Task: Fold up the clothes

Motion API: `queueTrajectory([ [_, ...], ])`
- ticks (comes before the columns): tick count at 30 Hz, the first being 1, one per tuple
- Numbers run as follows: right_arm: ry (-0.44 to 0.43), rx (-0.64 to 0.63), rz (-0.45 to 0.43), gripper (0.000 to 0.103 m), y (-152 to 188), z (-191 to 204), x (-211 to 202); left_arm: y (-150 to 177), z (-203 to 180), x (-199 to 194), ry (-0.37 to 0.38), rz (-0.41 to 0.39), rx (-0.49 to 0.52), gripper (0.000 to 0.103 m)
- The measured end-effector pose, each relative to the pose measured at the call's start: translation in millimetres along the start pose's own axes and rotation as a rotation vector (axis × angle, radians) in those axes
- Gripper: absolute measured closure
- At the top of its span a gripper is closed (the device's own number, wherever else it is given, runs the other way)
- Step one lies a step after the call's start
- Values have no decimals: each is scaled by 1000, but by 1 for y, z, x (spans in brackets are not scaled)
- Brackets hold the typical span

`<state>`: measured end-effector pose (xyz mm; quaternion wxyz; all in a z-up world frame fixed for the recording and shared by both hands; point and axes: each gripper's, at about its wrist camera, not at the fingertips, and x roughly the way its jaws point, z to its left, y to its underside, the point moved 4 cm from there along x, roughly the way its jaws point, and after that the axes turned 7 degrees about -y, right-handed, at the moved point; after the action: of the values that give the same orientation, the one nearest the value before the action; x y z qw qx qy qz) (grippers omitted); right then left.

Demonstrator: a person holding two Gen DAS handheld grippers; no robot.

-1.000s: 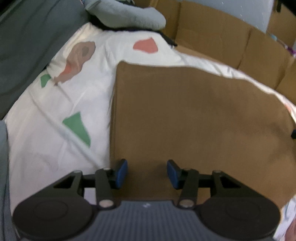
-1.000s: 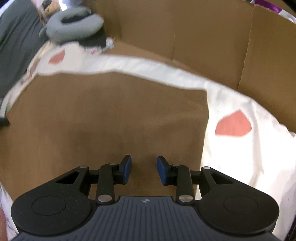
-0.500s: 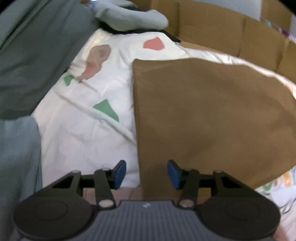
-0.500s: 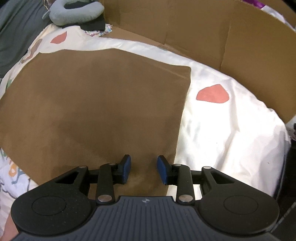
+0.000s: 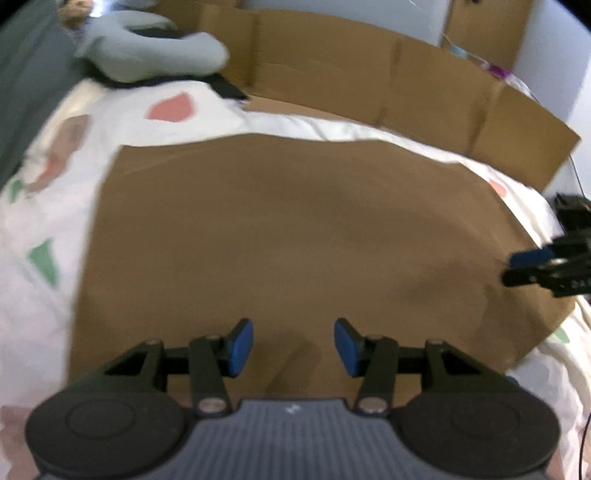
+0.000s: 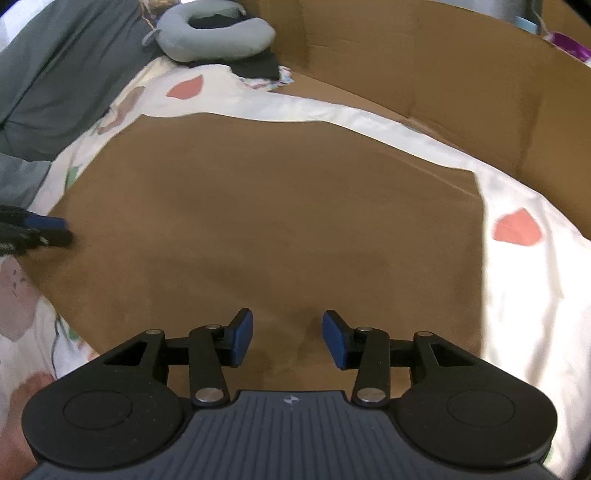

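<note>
Down low in the left wrist view, the left hand-held gripper (image 5: pixel 293 347) stands with its blue pads parted about halfway and nothing caught between them; brown fabric shows through the gap. The right hand-held gripper (image 6: pixel 287 341) also hangs with a clear gap, its jaws having just been opening, with no cloth pinched between the pads. Both hover over the near edge of the brown garment (image 5: pixel 288 229), which lies spread flat as a broad square on the bed's white sheet (image 6: pixel 524 295) printed with red and green shapes. Each hand-held gripper's tip shows at the edge of the other's view, over opposite sides of the garment. Beyond it, a grey neck pillow (image 6: pixel 218 33) rests on dark cloth, and a cardboard wall (image 6: pixel 424 66) runs along the bed's far side.
</note>
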<state>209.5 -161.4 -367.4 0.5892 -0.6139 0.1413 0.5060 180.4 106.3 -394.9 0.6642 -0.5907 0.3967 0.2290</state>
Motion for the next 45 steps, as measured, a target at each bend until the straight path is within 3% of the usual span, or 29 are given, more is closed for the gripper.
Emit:
queueTrajectory([
  [5, 19, -33, 51, 54, 5, 11, 22, 16, -14, 11, -15, 25, 73, 48],
  [7, 36, -72, 63, 53, 10, 14, 23, 23, -16, 10, -25, 23, 100, 42],
  [9, 44, -95, 67, 50, 14, 18, 20, 31, -14, 6, -22, 27, 83, 40],
  [12, 53, -88, 77, 37, 24, 20, 14, 42, -11, -3, -43, 29, 59, 35],
  [18, 84, -78, 100, 37, 46, 14, -3, 56, 7, -22, -93, 26, 44, 33],
  [24, 159, -16, 67, 38, 62, -8, -24, 48, 36, -39, -166, -34, -27, 34],
  [27, 179, 15, 50, 38, 64, -15, -29, 49, 45, -32, -182, -12, -71, 37],
  [39, 243, 40, 79, 40, 82, -31, -33, 81, 69, -40, -235, 44, -42, 39],
  [45, 251, 58, 95, 46, 90, -38, -40, 84, 84, -47, -248, 56, -90, 54],
])
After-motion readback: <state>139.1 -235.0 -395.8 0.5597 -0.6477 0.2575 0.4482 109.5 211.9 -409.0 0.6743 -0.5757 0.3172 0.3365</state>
